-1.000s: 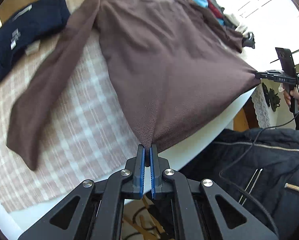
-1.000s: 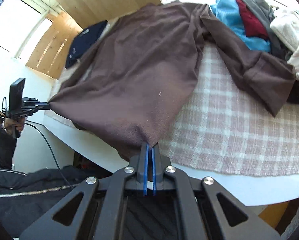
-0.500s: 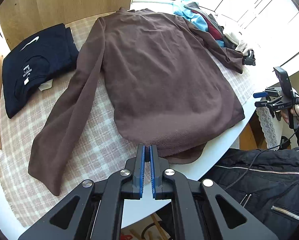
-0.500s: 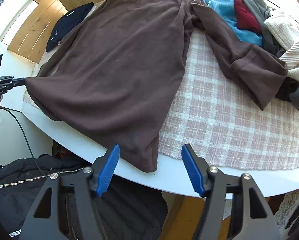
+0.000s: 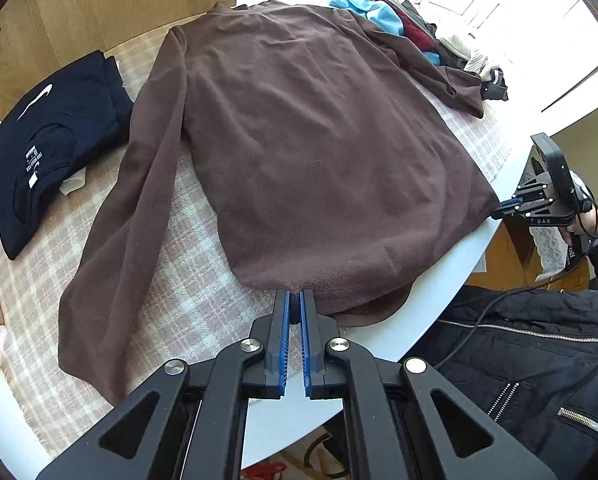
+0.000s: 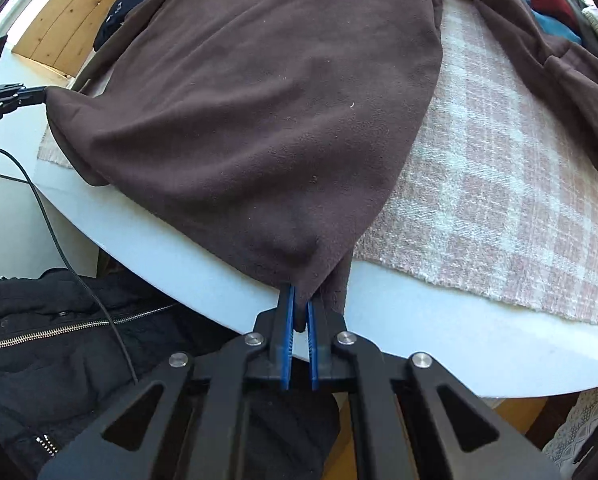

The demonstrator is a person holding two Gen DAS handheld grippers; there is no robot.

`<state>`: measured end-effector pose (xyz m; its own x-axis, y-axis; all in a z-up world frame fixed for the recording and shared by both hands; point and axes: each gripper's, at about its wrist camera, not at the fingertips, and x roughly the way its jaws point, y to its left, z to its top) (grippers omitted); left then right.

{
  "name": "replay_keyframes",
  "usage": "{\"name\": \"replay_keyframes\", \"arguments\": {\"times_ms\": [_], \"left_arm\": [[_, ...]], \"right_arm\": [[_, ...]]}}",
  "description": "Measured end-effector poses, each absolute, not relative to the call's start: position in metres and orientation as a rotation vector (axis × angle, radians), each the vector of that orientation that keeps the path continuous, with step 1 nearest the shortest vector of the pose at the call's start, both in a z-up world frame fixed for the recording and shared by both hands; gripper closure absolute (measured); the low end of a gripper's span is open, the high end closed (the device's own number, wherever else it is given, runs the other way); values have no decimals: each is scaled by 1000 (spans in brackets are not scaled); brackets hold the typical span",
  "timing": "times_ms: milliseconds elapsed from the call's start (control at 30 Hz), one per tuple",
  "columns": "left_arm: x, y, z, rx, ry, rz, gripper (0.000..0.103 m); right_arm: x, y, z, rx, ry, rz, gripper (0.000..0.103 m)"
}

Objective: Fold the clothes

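Note:
A brown long-sleeved sweater (image 5: 319, 140) lies spread front-down on the checked cloth (image 5: 171, 280), neck at the far side, hem at the table's near edge. My left gripper (image 5: 294, 304) is shut on the hem near its left corner. My right gripper (image 6: 300, 312) is shut on the hem's other corner, which hangs just past the table rim. The sweater (image 6: 279, 100) stretches between the two grips. Each wrist view shows the other gripper at the hem: the right gripper (image 5: 503, 206) and the left gripper (image 6: 39, 94). One sleeve lies straight on the left, the other bends toward the clothes pile.
A folded navy shirt (image 5: 55, 136) lies at the left of the cloth. A pile of mixed clothes (image 5: 419, 36) sits at the far right by the window. The white round table (image 5: 439, 280) ends just beyond the hem, where a person's black jacket (image 5: 539, 360) is close.
The sweater was lowered flat onto the cloth. Half a second ago the right gripper stood open, off the hem; now it is shut on the hem corner again. The left grip held throughout.

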<state>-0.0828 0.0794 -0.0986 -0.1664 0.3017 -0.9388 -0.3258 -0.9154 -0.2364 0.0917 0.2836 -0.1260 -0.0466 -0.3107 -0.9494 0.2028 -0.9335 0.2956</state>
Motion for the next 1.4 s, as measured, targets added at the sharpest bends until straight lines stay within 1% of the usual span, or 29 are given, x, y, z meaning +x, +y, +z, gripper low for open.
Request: {"name": "replay_keyframes", "arguments": {"times_ms": [33,67,133,167,267,367,433,467,533,567,600,667,800,833,867,900,933,967,1067,1167,1233,1267,1300,1400], "left_arm": [[-81,79,-93,-1695,31,2130,99],[-79,78,-86,-1685,36,2134,99],[-74,78,-68,-1661,70,2161,99],[-72,78,-59,-1649,88,2175,99],[-65,79,-32,-1612,140,2215,99],[-58,79,-9,-1582,187,2246,98],[-55,84,-44,-1664,165,2180,97],[-53,86,-64,-1710,151,2140,95],[-43,89,-123,-1861,95,2006,95],[-35,88,-144,-1927,111,1961,95],[-28,87,-163,-1986,126,1919,95],[-28,79,-167,-2012,121,1928,95],[-68,79,-127,-1833,80,2091,96],[-78,82,-121,-1787,72,2115,95],[-75,84,-127,-1795,74,2097,90],[-73,86,-132,-1804,75,2079,86],[-70,87,-137,-1812,77,2061,84],[-67,89,-143,-1820,79,2043,82],[-60,94,-159,-1843,85,1989,82],[-51,102,-162,-1831,29,1991,82],[-51,112,-158,-1779,-30,1994,79],[-53,119,-156,-1765,-18,2000,75],[-56,126,-157,-1770,34,2012,73],[-63,137,-169,-1825,159,2009,71]], "right_arm": [[91,286,-117,1870,-151,-2028,97],[89,292,-101,1830,-231,-2023,97],[86,307,-58,1722,-393,-2027,97],[86,315,-35,1660,-432,-2043,97],[87,339,30,1503,-517,-2119,97],[88,355,57,1481,-509,-2205,97],[89,360,41,1550,-507,-2220,97],[87,362,18,1638,-486,-2216,97],[84,365,-28,1821,-435,-2198,97],[85,362,-60,1975,-328,-2174,94],[89,362,-88,2118,-250,-2132,94],[98,363,-116,2265,-180,-2043,94],[78,359,-68,2040,-251,-2147,93],[67,356,-56,1984,-235,-2182,87],[55,352,-44,1927,-219,-2215,76],[44,349,-33,1873,-201,-2245,71],[32,344,-29,1854,-163,-2251,64],[21,337,-27,1847,-125,-2245,63],[7,331,-36,1881,-62,-2210,63],[17,339,-60,1957,-116,-2145,63],[27,346,-73,2004,-160,-2125,63],[33,350,-79,2026,-183,-2113,63],[38,352,-83,2041,-201,-2104,63],[53,355,-91,2058,-222,-2074,63]]}}
